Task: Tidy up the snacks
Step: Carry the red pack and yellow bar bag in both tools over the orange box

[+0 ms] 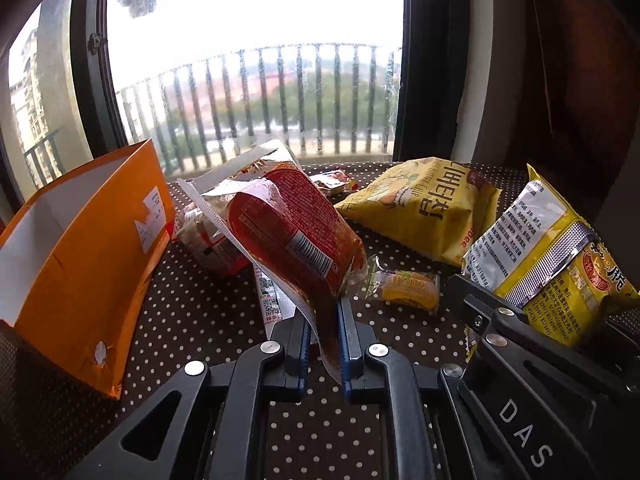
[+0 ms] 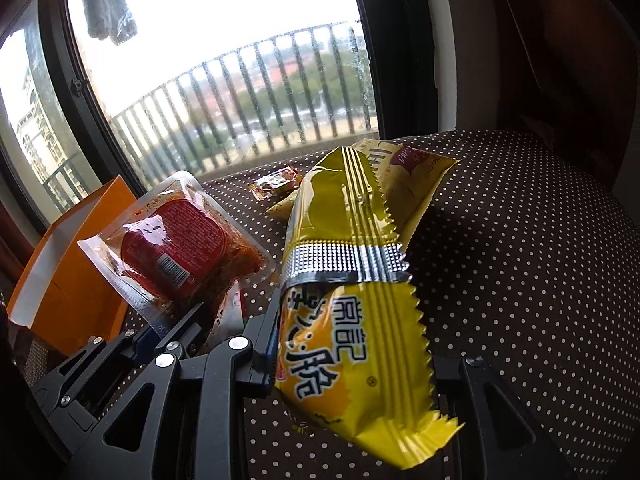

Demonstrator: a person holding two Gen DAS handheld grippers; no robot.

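My left gripper is shut on the edge of a clear packet with a red label and holds it up above the dotted cloth; the packet also shows in the right wrist view. My right gripper is shut on a yellow snack bag, lifted off the cloth; it also shows in the left wrist view. An open orange box stands at the left, also in the right wrist view.
On the brown dotted cloth lie a large yellow chip bag, a small yellow candy, a red-and-white packet, a green-and-white sachet and a small wrapped snack at the back. A window with railings is behind.
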